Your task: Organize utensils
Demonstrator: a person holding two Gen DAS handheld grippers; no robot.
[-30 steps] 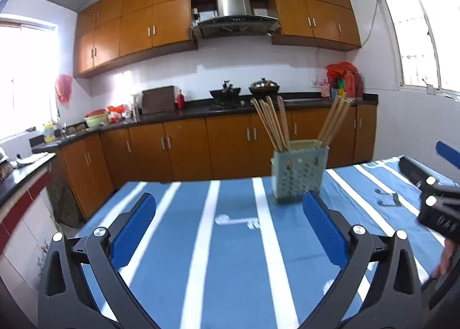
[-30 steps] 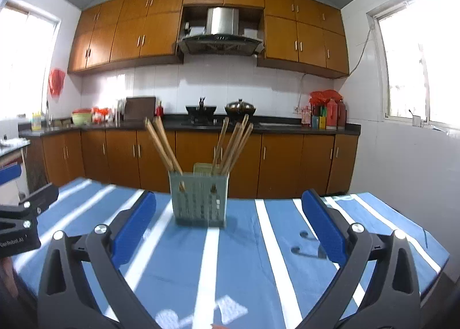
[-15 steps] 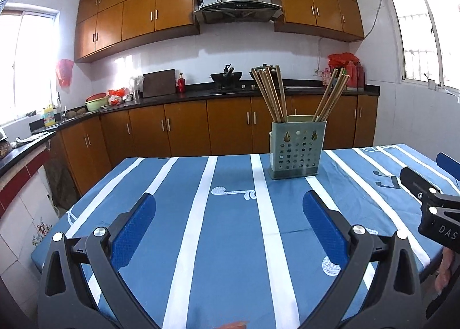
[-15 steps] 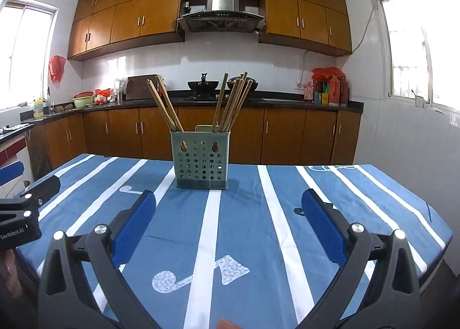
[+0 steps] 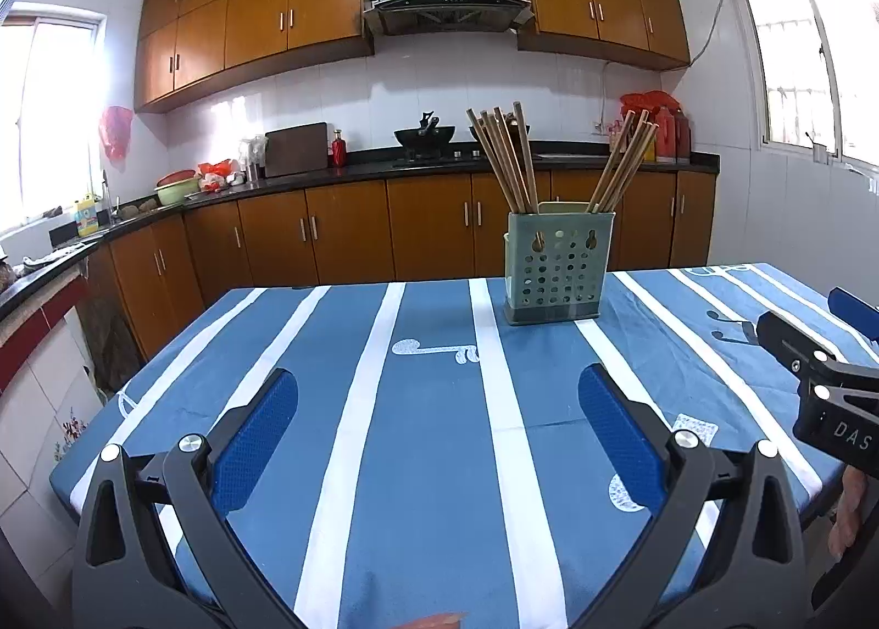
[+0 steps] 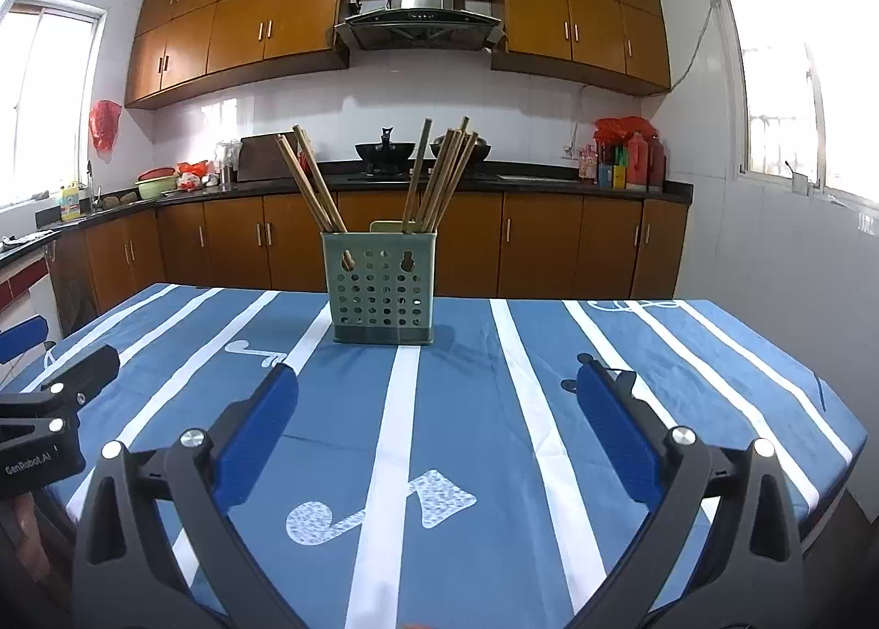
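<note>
A pale green perforated utensil holder [image 5: 557,269] stands upright on the blue striped tablecloth [image 5: 428,442], far side of the table; it also shows in the right wrist view [image 6: 380,287]. Two bundles of wooden chopsticks [image 5: 508,159] lean out of it, one left and one right [image 6: 439,173]. My left gripper [image 5: 437,398] is open and empty, well short of the holder. My right gripper [image 6: 434,390] is open and empty, facing the holder from the near side. Each gripper shows at the edge of the other's view.
The table's left edge [image 5: 137,409] and right edge [image 6: 824,398] drop to the floor. Kitchen counters with wooden cabinets [image 5: 351,239], a stove with woks [image 6: 390,151] and bottles [image 6: 632,162] line the back wall.
Both grippers have drawn back and risen from the holder, so more of the tablecloth shows and the holder looks smaller. Both stay open and empty.
</note>
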